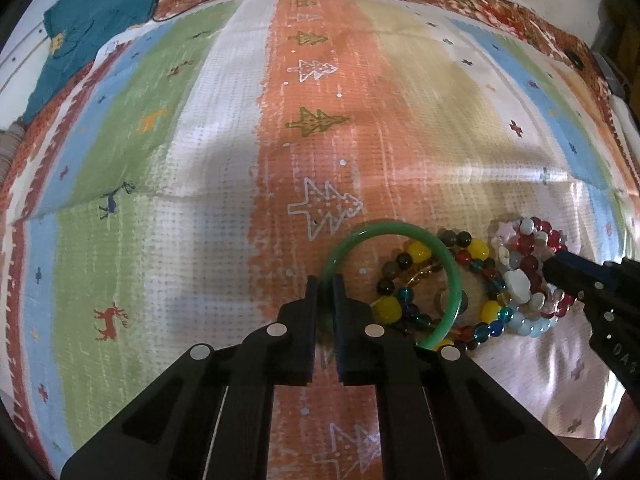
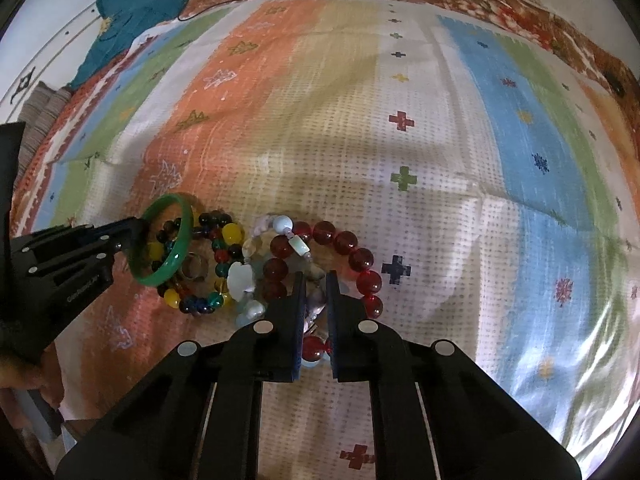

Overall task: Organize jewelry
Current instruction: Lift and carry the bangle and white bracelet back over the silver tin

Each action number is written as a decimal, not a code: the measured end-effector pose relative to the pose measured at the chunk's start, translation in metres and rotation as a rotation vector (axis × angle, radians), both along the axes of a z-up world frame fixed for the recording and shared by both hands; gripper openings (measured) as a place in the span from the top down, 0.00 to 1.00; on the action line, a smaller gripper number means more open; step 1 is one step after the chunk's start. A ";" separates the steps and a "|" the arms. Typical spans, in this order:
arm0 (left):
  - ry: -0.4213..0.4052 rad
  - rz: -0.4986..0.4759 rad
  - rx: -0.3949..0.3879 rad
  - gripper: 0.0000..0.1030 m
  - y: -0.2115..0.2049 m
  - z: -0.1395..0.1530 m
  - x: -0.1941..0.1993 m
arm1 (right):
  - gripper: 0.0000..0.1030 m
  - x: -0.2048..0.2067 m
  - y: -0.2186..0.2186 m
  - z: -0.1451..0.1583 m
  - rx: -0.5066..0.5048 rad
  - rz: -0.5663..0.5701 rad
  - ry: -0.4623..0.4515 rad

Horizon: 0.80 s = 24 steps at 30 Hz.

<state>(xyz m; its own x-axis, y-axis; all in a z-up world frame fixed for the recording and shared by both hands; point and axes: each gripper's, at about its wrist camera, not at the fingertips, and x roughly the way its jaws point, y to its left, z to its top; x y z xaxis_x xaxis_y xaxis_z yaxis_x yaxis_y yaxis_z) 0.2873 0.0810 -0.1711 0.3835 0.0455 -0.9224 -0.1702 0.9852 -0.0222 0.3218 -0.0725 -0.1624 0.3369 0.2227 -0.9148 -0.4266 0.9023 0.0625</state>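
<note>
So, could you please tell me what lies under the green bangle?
The green bangle lies tilted over the multicoloured bead bracelet and a silver ring. Its near rim sits between the left tongs, hiding whatever lies beneath there.

Left gripper (image 1: 326, 286) fingers (image 1: 310, 304) clamping green bangle (image 1: 454, 268), beaded bracelets (image 1: 480, 300) beside

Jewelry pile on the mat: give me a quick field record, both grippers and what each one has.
surface: striped patterned mat
left gripper: shut on the green bangle, one side of which is raised over the beads
right gripper: fingers closed among the red and pale bead bracelets; which strand is pinched cannot be told
multicolor bead bracelet: lying on the mat, partly under the bangle
ring: inside the multicolor loop
background: teal cloth at far left edge
</note>
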 end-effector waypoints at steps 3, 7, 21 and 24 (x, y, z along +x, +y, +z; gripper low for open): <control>-0.001 -0.006 0.013 0.94 0.000 0.004 -0.001 | 0.89 -0.003 0.000 0.007 0.007 0.007 -0.019; -0.011 0.001 0.019 0.94 0.003 0.013 -0.006 | 0.89 -0.011 -0.001 0.019 0.023 0.019 -0.042; -0.041 0.018 0.052 0.94 -0.006 0.041 -0.025 | 0.89 -0.033 0.002 0.051 0.032 0.051 -0.118; -0.047 0.009 0.058 0.94 -0.008 0.046 -0.030 | 0.89 -0.037 -0.001 0.057 0.038 0.047 -0.130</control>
<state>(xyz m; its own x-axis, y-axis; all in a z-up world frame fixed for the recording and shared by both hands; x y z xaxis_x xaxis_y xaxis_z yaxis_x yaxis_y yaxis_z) 0.2578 0.0728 -0.1252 0.4259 0.1021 -0.8990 -0.1795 0.9834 0.0266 0.2847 -0.0731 -0.1049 0.4401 0.2747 -0.8549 -0.4753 0.8790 0.0378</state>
